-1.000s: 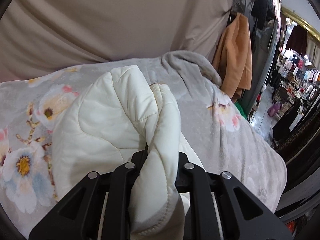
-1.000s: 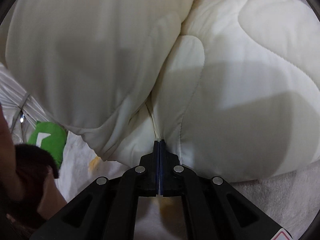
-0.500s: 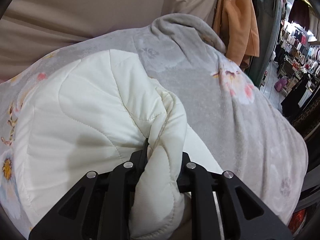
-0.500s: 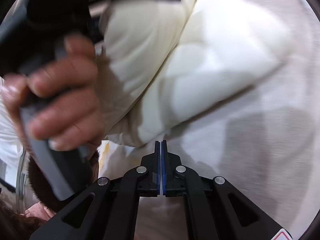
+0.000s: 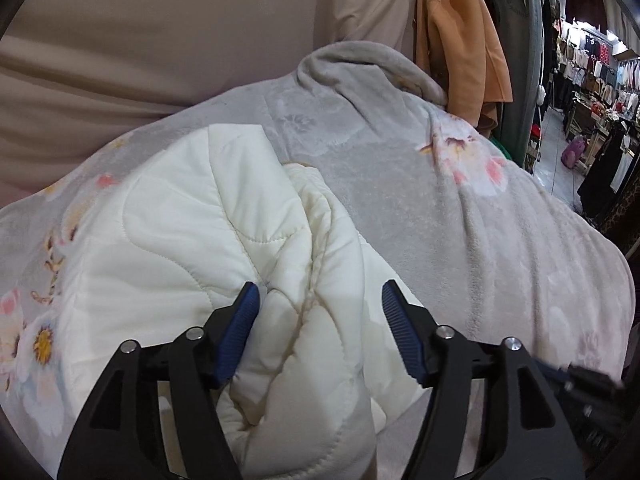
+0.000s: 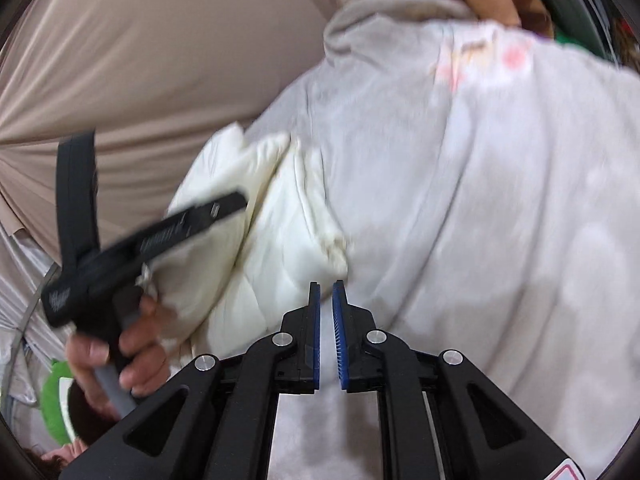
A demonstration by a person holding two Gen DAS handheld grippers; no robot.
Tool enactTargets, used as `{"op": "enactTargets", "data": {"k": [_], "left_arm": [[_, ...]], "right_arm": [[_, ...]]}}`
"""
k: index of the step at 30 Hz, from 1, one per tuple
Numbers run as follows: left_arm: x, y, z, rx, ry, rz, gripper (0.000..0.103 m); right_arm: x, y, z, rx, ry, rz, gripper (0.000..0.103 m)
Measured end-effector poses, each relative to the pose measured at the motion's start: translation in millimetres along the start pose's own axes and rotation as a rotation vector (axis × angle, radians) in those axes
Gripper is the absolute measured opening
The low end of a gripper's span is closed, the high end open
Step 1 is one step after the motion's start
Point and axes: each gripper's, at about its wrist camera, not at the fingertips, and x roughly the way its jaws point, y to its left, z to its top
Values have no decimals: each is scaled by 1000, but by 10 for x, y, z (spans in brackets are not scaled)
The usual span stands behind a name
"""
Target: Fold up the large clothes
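The left gripper (image 5: 320,300) is opening around the folded cream jacket (image 5: 224,248), which is lying on the floral blanket (image 5: 480,220). The right gripper (image 6: 326,300) is opening narrowly, holding nothing. Being puffy, the released fold is likely springing back open.

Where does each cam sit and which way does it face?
Left wrist: on the left tongs, looking along them and down at the jacket on the blanket; jaws opening, a jacket fold lies loose between them. No body shows.
Right wrist: on the right tongs, facing the same bed from farther right; jaws opening, nothing between. The left hand shows, gripping the left tongs.
Shared: jacket, blanket, beige sheet, orange coat.
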Motion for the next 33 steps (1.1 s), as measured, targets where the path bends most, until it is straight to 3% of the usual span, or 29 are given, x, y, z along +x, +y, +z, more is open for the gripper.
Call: {"op": "enactTargets", "data": {"k": [2,4,5,7,9,15,18,23,27,28,30,31,32,33], "left_arm": [[-162,23,-31,1,-28,25,74],[-330,80,-82,-8,-44,25,87],[-438,135,-124,-19,-53,32,89],[-674,289,-247,-38,-80,34,94],[-853,455,-390,-54,-91,41,98],[-1055,1076,-1143,-121,-5,209,98],[-964,1281,-1446,-186,61,222,98],[-792,1293,-1592,-264,67,111,98],[-578,1273,-1535,-243,63,124,98],[-523,1266,-1517,-232,62,136,98],[-447,1267,-1470,-211,59,145,97],[-440,1289,-1426,-208,48,146,92],[-451,1305,-1389,-209,34,133,85],[-480,1322,-1329,-211,23,87,64]], "right_arm": [[-110,16,126,-18,-32,1,21],[-100,202,115,-24,-70,10,39],[-110,245,121,-34,-88,21,48],[-157,408,185,-76,-117,39,53],[-233,586,262,-127,-142,62,65],[-253,1176,246,-285,-140,104,81],[-131,1477,221,-389,-117,108,85],[189,1901,130,-567,-84,41,86],[622,2025,56,-664,-22,-67,83],[707,2003,59,-671,-20,-91,77],[862,1931,137,-641,23,-95,39],[891,1904,196,-609,49,-61,34],[878,1887,267,-576,68,-11,26],[822,1880,334,-556,68,36,22]]}}
